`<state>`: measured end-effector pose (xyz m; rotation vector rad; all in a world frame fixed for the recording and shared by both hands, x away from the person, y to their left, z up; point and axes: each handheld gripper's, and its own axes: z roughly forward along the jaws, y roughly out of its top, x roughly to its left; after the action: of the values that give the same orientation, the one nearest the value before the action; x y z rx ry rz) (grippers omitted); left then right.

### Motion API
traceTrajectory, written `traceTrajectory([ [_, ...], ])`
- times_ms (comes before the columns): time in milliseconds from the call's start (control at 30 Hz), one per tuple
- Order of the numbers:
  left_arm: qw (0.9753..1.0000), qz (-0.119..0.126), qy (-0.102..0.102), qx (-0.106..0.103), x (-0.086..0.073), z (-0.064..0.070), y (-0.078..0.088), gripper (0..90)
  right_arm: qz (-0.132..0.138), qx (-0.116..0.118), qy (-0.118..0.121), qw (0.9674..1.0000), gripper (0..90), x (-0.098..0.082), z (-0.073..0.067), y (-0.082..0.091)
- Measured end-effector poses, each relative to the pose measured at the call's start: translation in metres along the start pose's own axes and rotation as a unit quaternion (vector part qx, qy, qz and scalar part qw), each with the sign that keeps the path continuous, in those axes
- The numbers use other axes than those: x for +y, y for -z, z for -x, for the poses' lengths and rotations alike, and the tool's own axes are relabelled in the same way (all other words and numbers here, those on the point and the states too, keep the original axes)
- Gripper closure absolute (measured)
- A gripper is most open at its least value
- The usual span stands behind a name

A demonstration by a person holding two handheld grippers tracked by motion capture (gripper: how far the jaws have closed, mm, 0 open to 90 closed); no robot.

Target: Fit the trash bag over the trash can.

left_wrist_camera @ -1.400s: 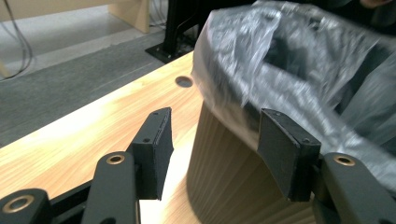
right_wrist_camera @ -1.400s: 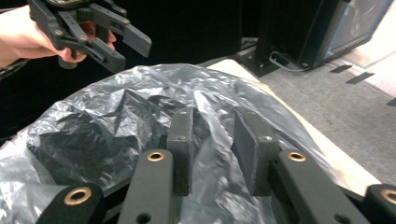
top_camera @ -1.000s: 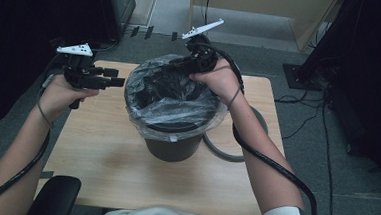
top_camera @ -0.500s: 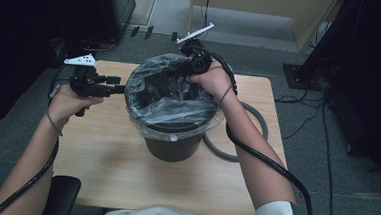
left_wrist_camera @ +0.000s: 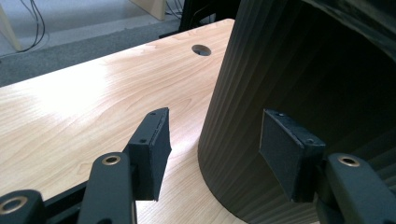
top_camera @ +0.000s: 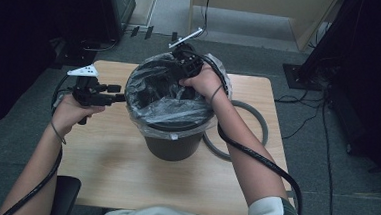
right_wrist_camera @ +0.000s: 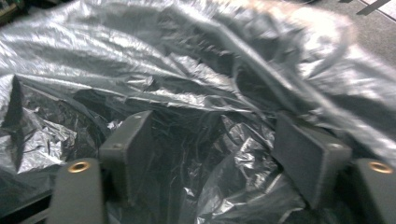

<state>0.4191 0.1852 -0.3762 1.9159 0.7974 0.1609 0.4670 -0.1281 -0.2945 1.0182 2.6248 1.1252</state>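
two grippers at one lined bin

one wooden surface (top_camera: 124, 173) carries everything, and the dark ribbed bin (top_camera: 171, 146) stands near its middle, upright. a grey ring (top_camera: 257, 124) lies flat on the surface just beside the bin, on its right, partly hidden behind it and the person's right forearm. a clear plastic liner (top_camera: 170, 111) sits in the bin, its edge folded out over the rim and its crumpled middle sagging inside.

the right gripper (top_camera: 185, 69) is at the far rim of the bin, tilted down over the mouth. in the right gripper view its fingers (right_wrist_camera: 130, 149) stand wide apart, having just been opening, with loose liner (right_wrist_camera: 224, 116) bunched in the gap; the pads do not press on it.

the left gripper (top_camera: 116, 97) is held level just left of the bin, below its rim, pointing at the side wall. in the left gripper view its fingers (left_wrist_camera: 156, 149) stand wide, empty, with the curved wall of the bin (left_wrist_camera: 289, 70) close ahead of the gap. a small round hole (left_wrist_camera: 201, 49) shows in the surface beyond the bin.
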Motion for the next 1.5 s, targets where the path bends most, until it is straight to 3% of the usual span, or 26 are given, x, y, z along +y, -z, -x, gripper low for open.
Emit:
traceTrajectory([
  [100,1.0000,-0.002,0.000,0.002,-0.002,-0.001,-0.001,41.8,-0.004,-0.003,0.005,1.0000,25.5,0.000,-0.002,-0.006],
  [233,1.0000,-0.005,0.004,0.001,-0.008,-0.002,-0.003,41.5,0.022,0.024,0.017,0.9993,22.8,0.001,-0.014,-0.015],
  [333,0.9999,-0.008,0.008,0.002,-0.011,-0.003,-0.005,41.4,0.015,0.040,0.061,0.9972,23.9,0.005,-0.023,-0.009],
  [367,0.9999,-0.008,0.008,0.002,-0.011,-0.003,-0.005,41.3,0.015,0.040,0.061,0.9972,23.9,0.005,-0.023,-0.009],
  [400,0.9999,-0.010,0.011,0.001,-0.013,-0.003,-0.006,41.3,0.013,0.039,0.090,0.9951,24.7,0.005,-0.030,-0.002],
  [433,0.9999,-0.010,0.011,0.001,-0.013,-0.003,-0.006,41.3,0.013,0.039,0.090,0.9951,24.7,0.005,-0.030,-0.002],
  [533,0.9999,-0.012,0.012,0.001,-0.014,-0.003,-0.007,41.3,0.036,0.035,0.127,0.9906,30.3,0.005,-0.041,0.012],
  [767,0.9998,-0.014,0.015,0.000,-0.016,-0.003,-0.007,41.3,0.033,0.049,0.133,0.9893,36.1,-0.005,-0.058,0.018],
  [833,0.9997,-0.013,0.018,0.000,-0.018,-0.004,-0.007,41.2,0.032,0.050,0.142,0.9881,34.4,-0.011,-0.063,0.017],
  [967,0.9997,-0.015,0.020,0.000,-0.019,-0.005,-0.008,41.2,0.036,0.063,0.123,0.9898,29.8,-0.016,-0.072,0.015],
  [1233,0.9996,-0.017,0.023,0.000,-0.021,-0.006,-0.009,40.8,0.013,0.075,0.122,0.9896,22.1,-0.028,-0.087,0.010],
  [1333,0.9996,-0.018,0.023,0.001,-0.022,-0.006,-0.009,40.6,-0.003,0.066,0.137,0.9884,23.5,-0.032,-0.093,0.006],
  [1500,0.9996,-0.018,0.023,0.000,-0.022,-0.006,-0.010,40.3,0.002,0.061,0.137,0.9888,19.8,-0.031,-0.092,0.003],
])
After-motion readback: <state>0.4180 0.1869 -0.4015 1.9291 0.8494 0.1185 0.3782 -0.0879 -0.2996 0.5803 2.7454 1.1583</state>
